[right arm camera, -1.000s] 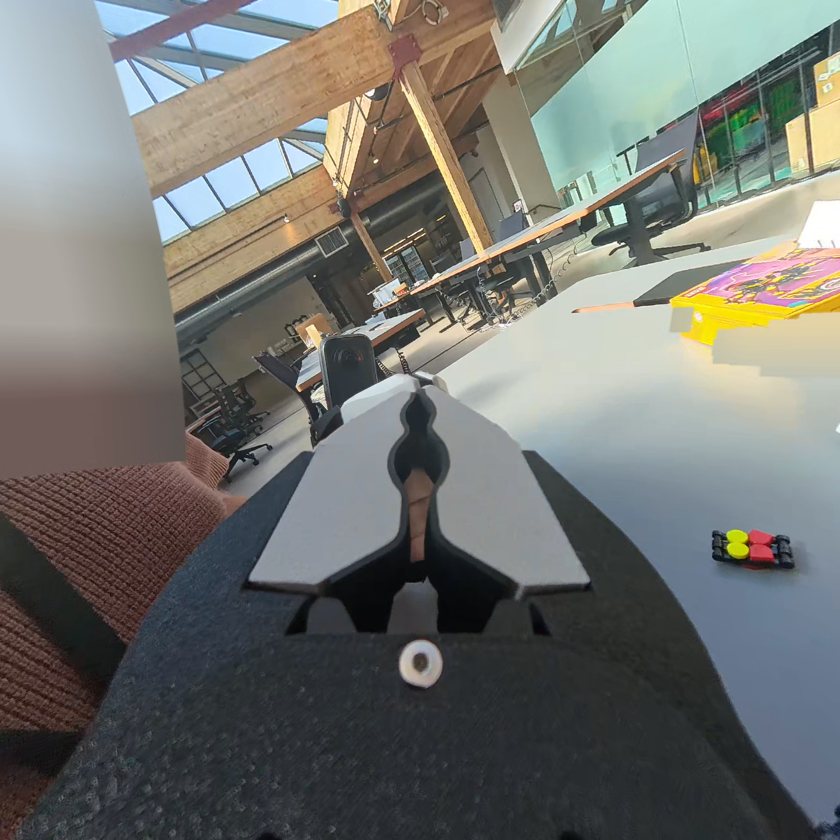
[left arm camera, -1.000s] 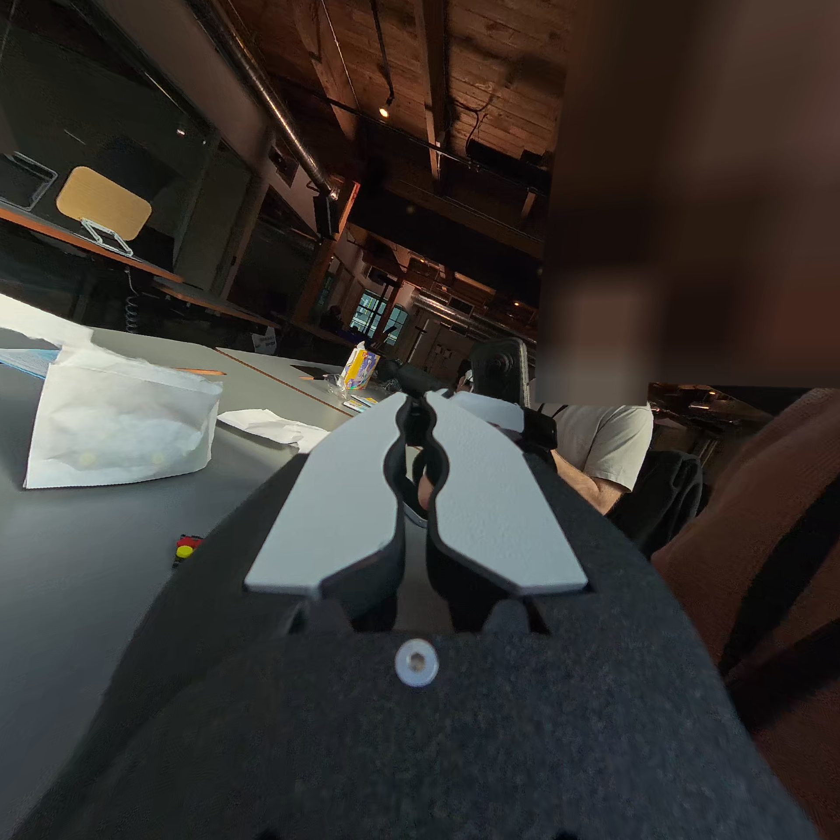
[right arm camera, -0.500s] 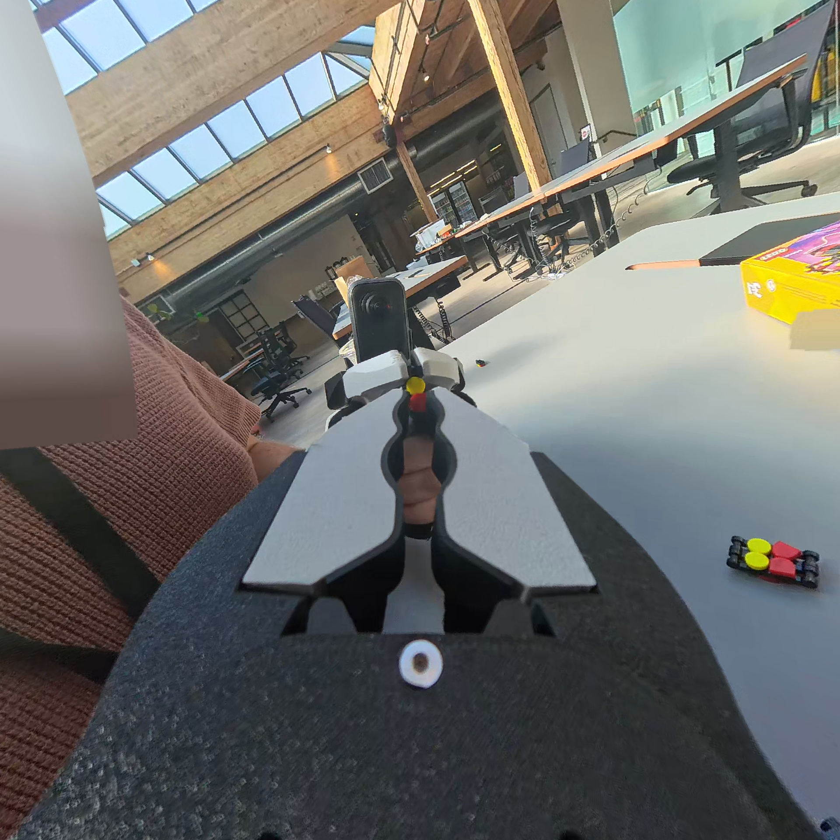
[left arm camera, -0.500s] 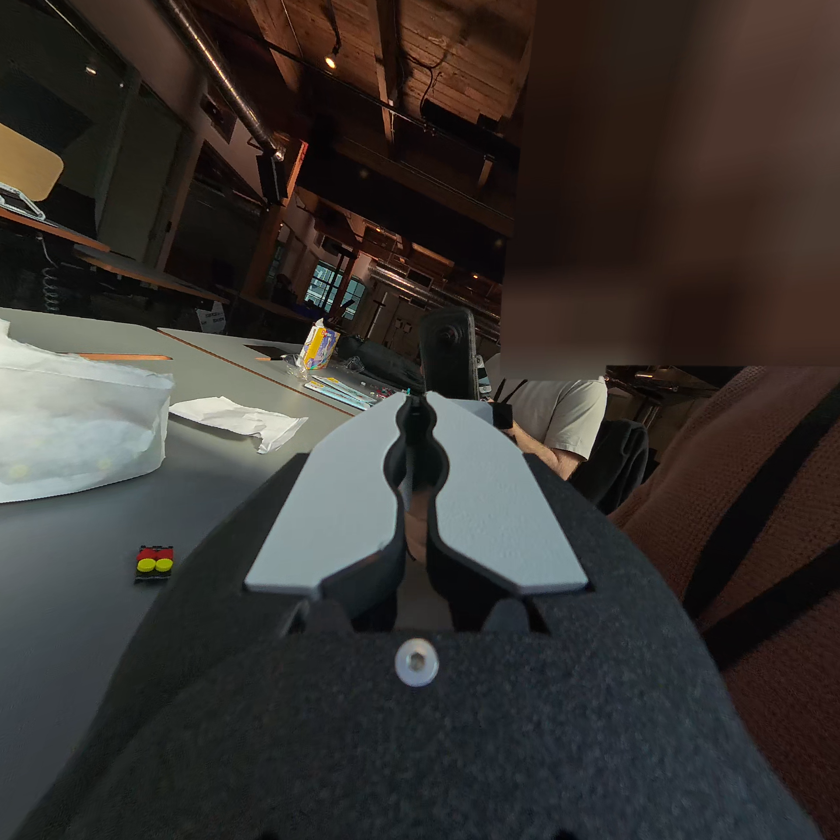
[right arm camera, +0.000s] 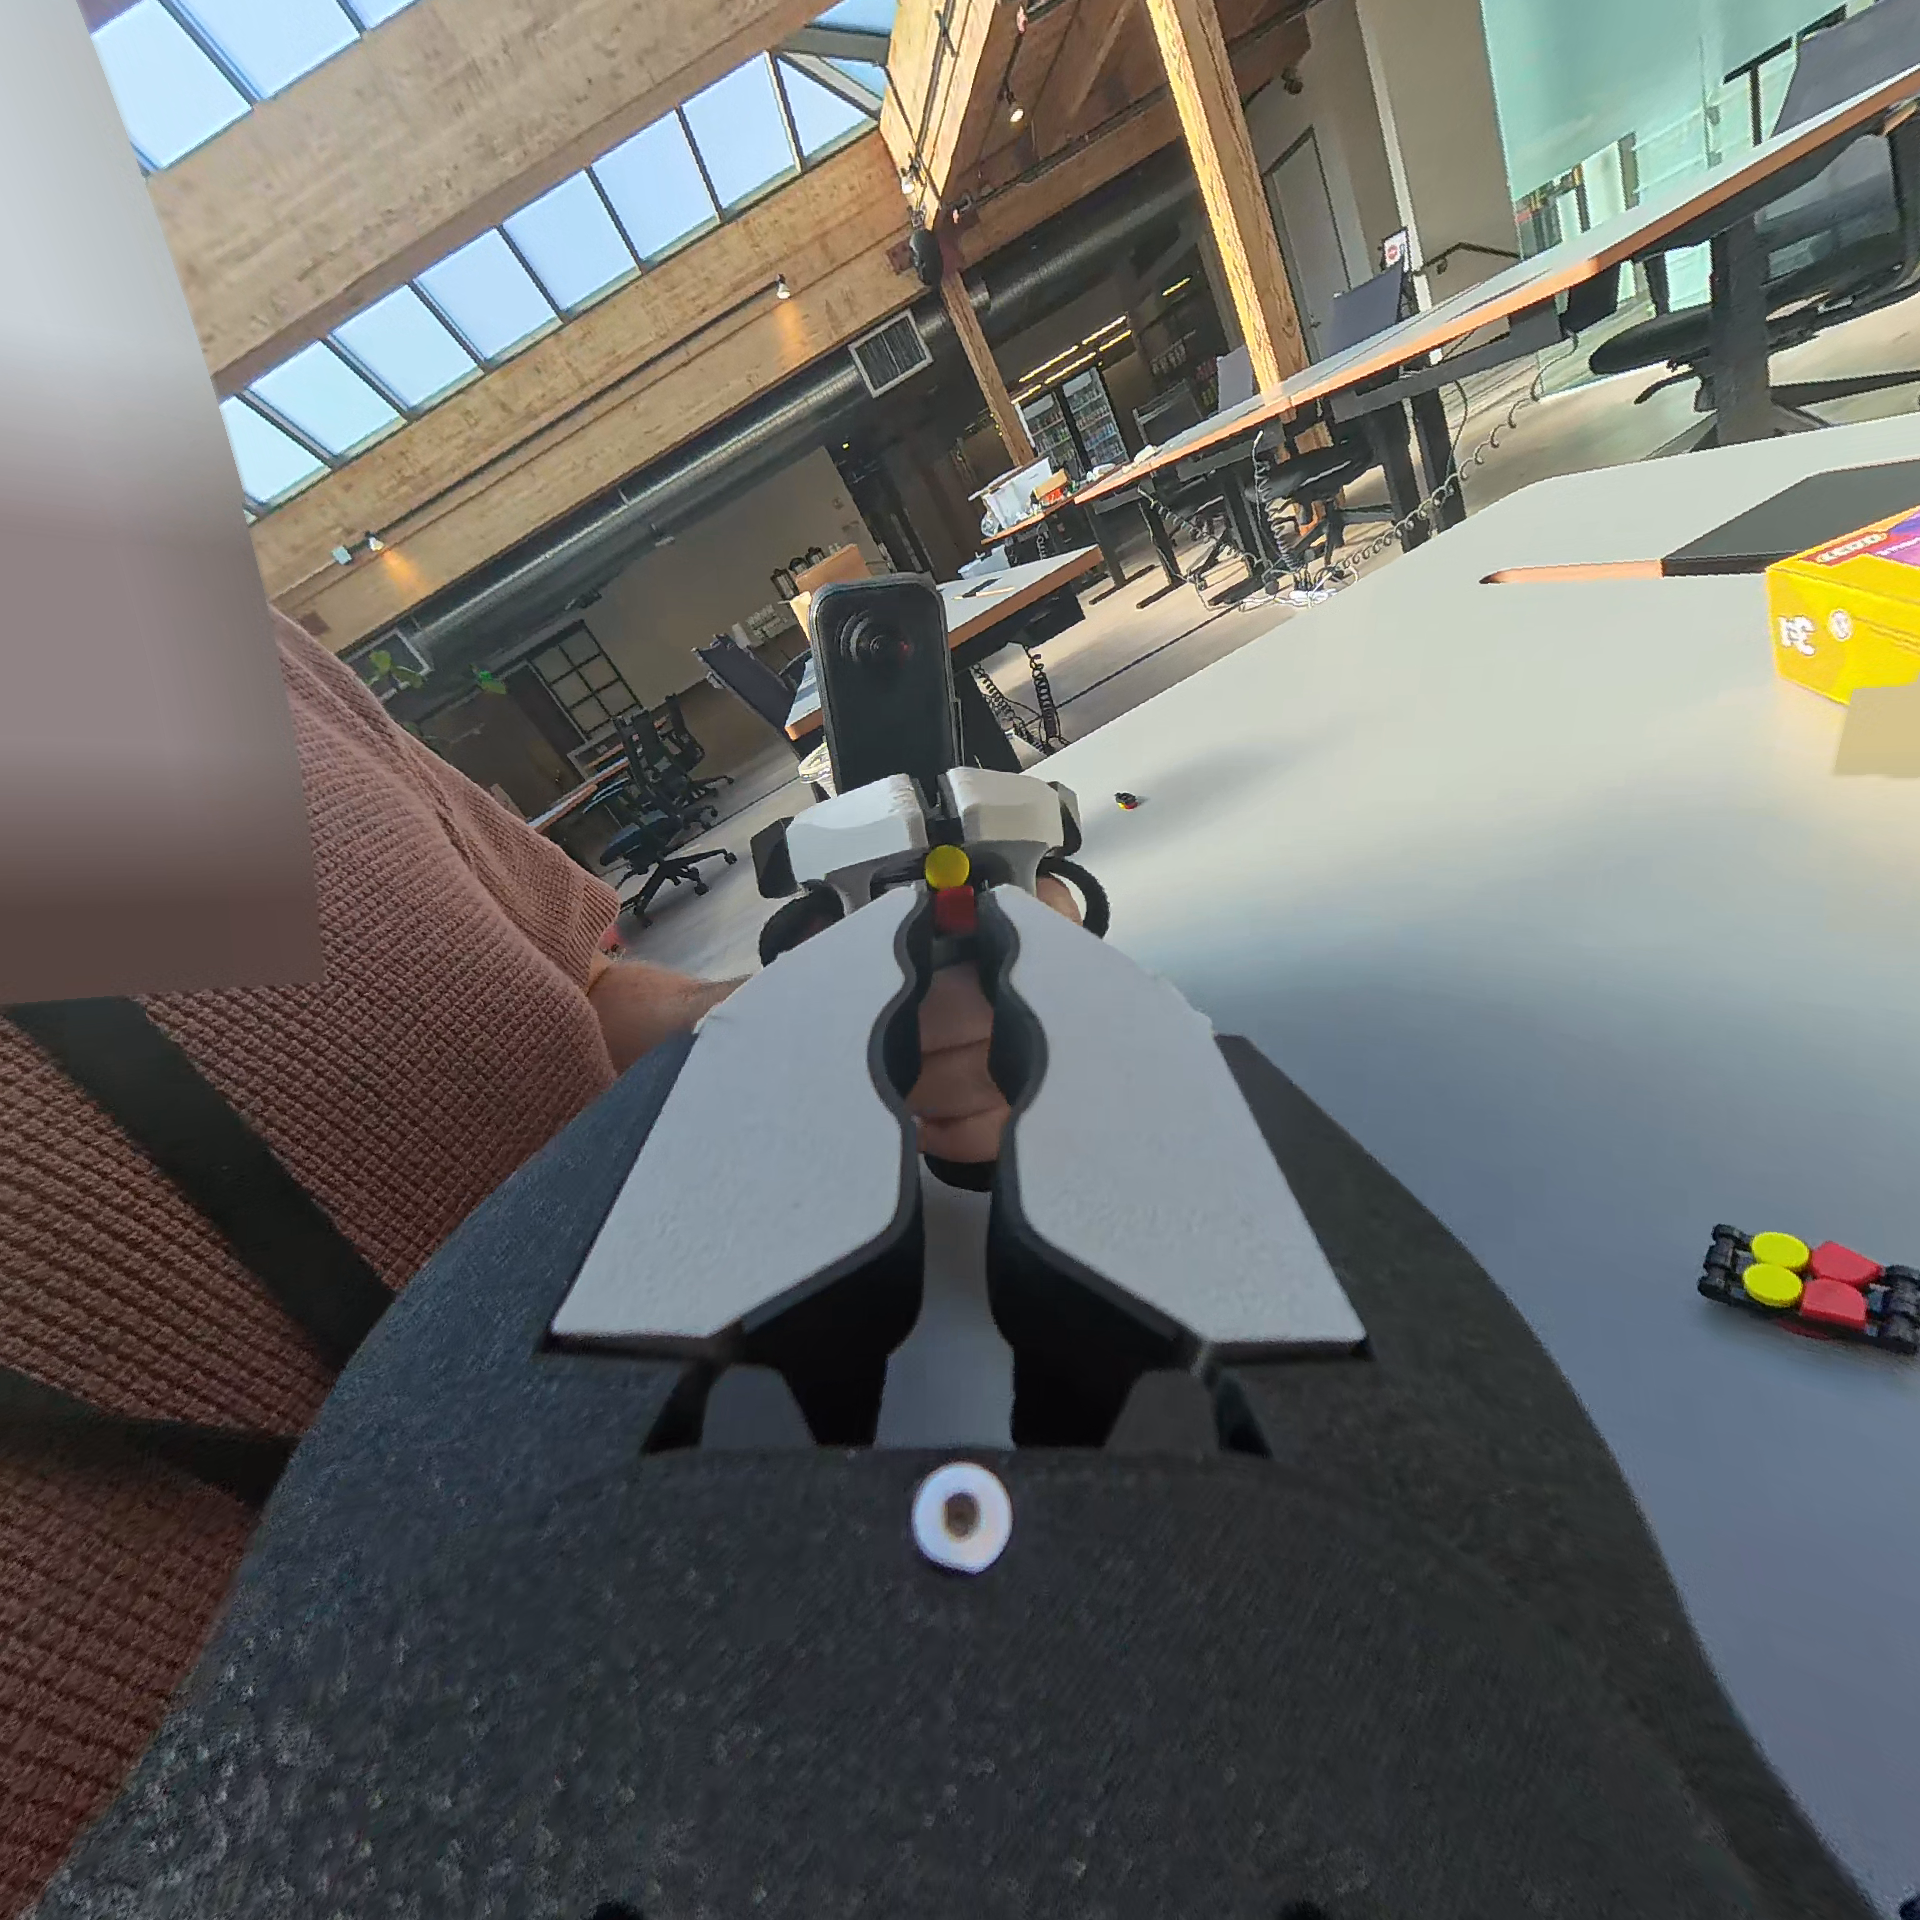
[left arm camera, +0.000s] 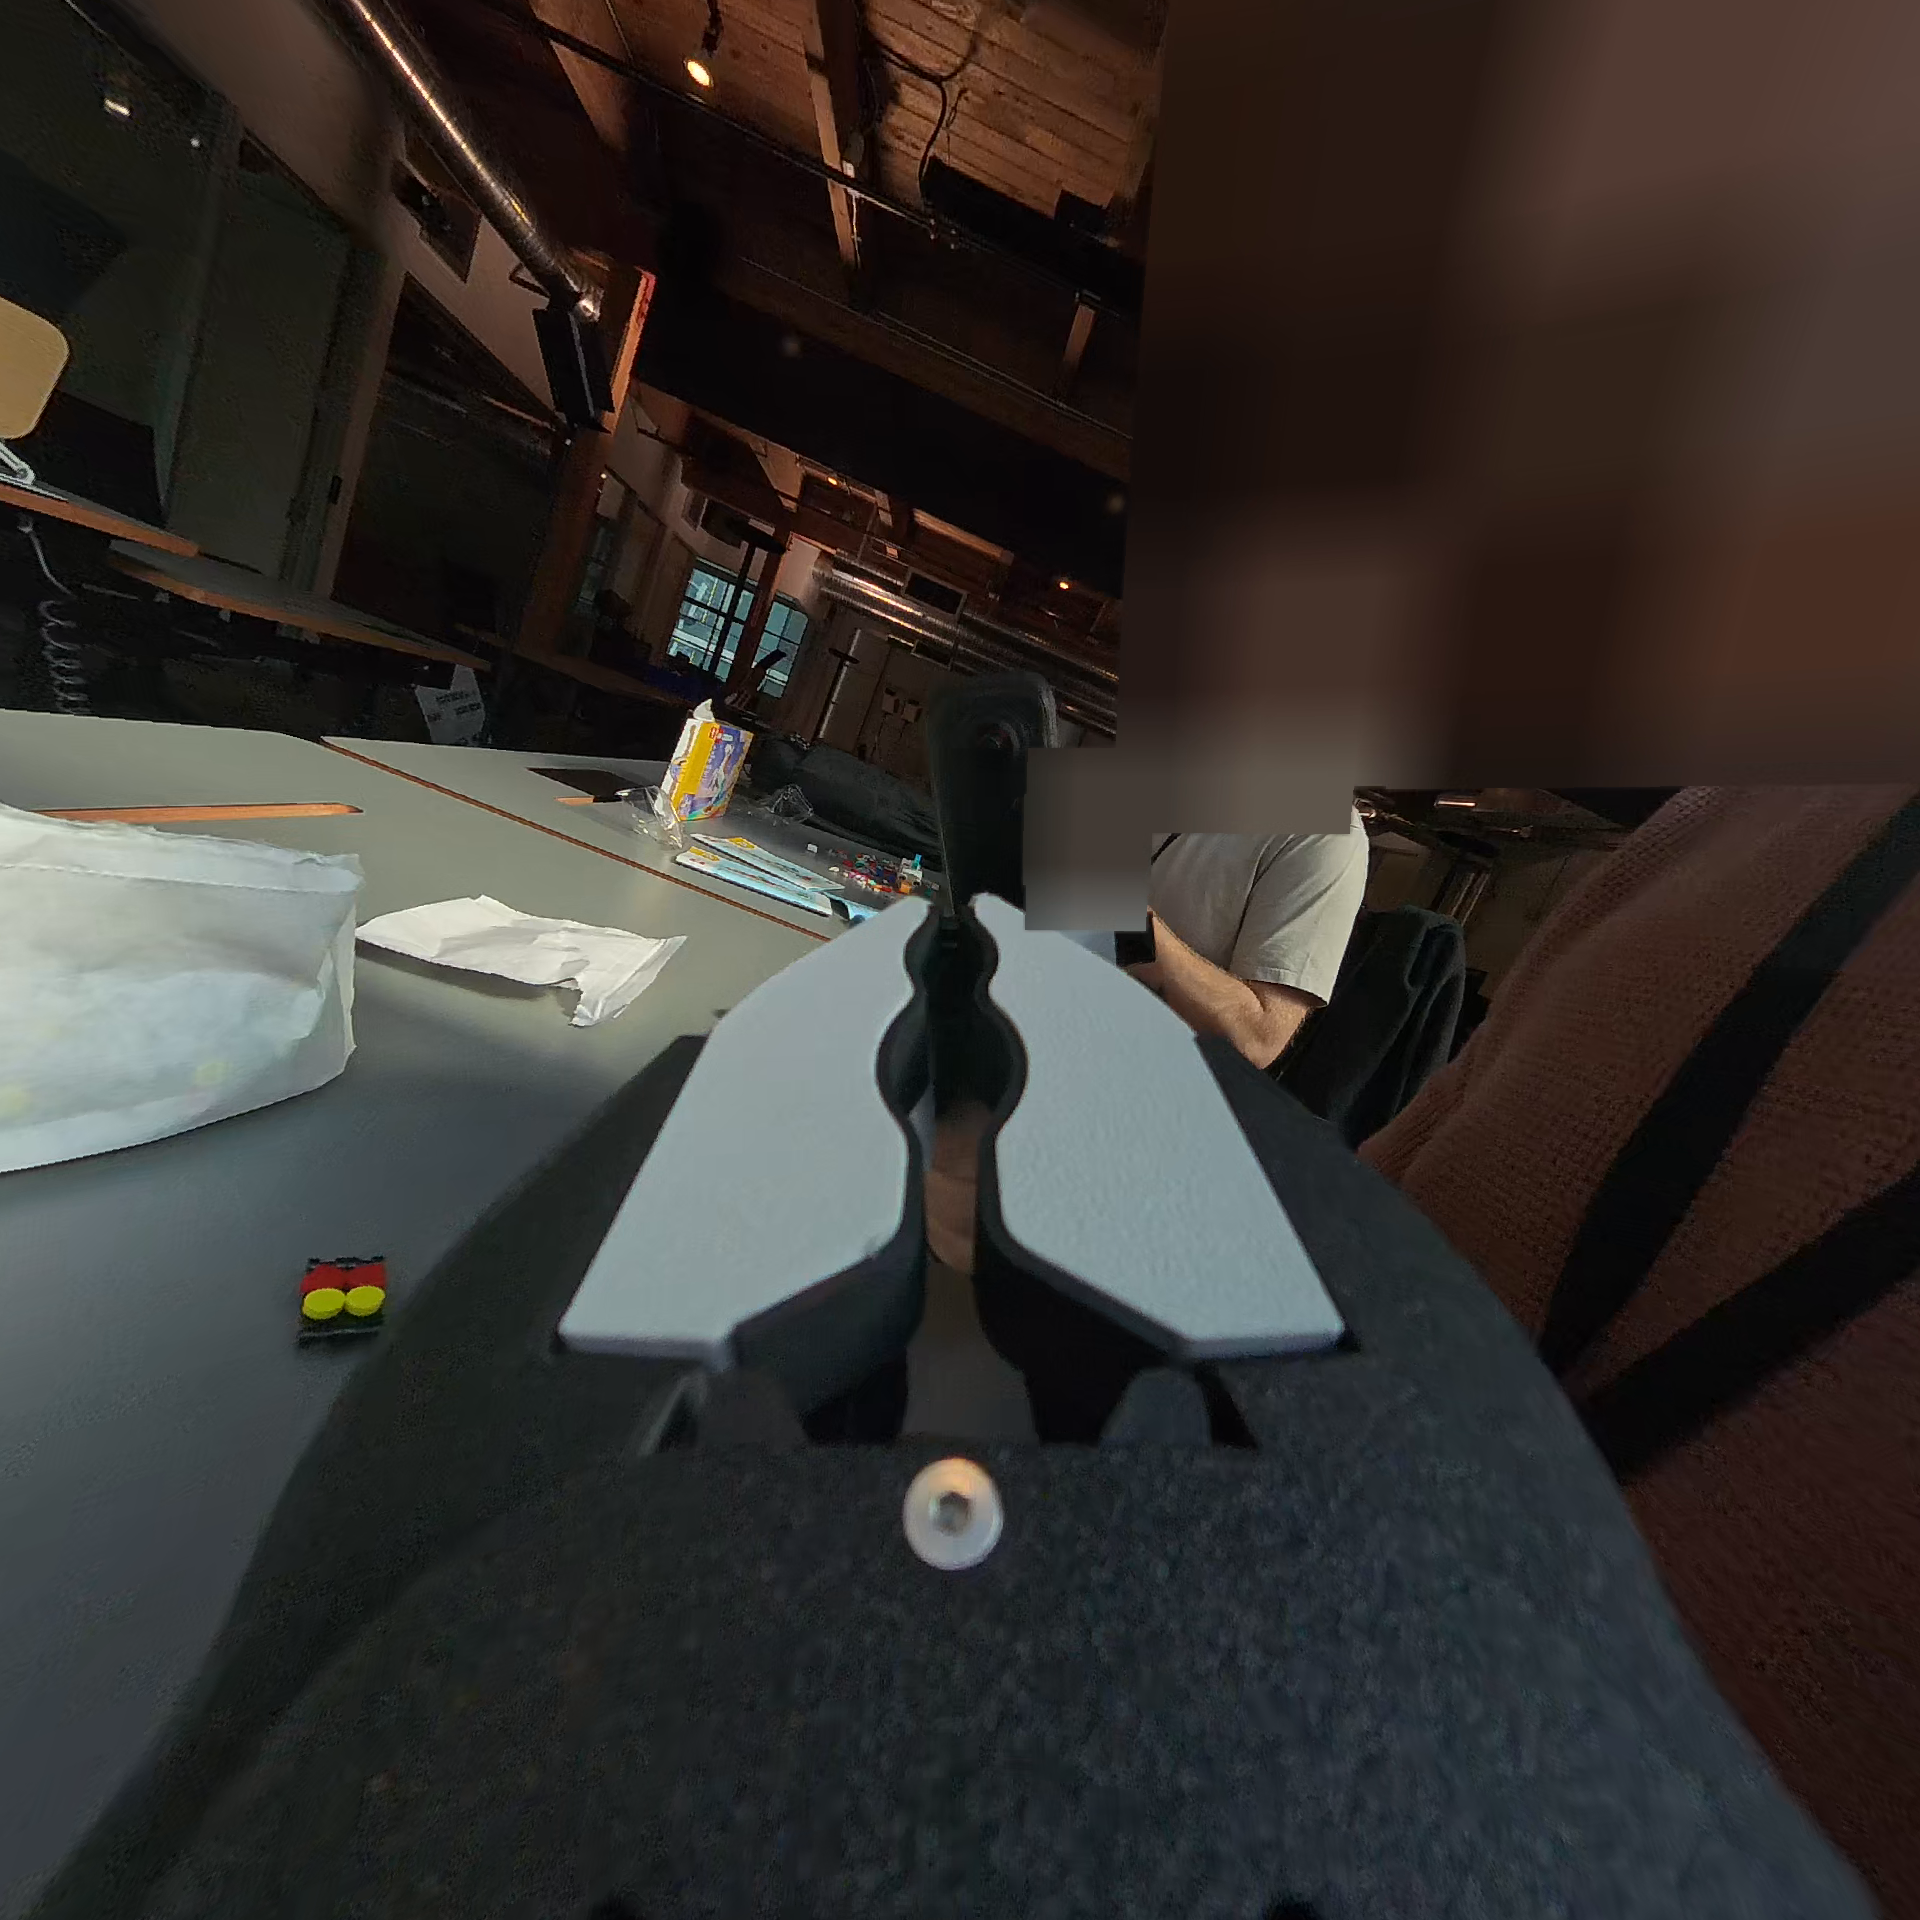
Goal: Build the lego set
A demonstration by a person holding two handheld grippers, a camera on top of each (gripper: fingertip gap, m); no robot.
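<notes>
We see a grey table [right arm camera: 1455,935] carrying a small lego car [right arm camera: 1813,1286], black with yellow and red studs. Well behind the car sits a yellow box [right arm camera: 1844,613], and far off lies a tiny dark piece [right arm camera: 1125,799]. In the left wrist view, a white paper bag [left arm camera: 156,987] lies beyond the car, a crumpled white sheet [left arm camera: 530,945] beside it.
</notes>
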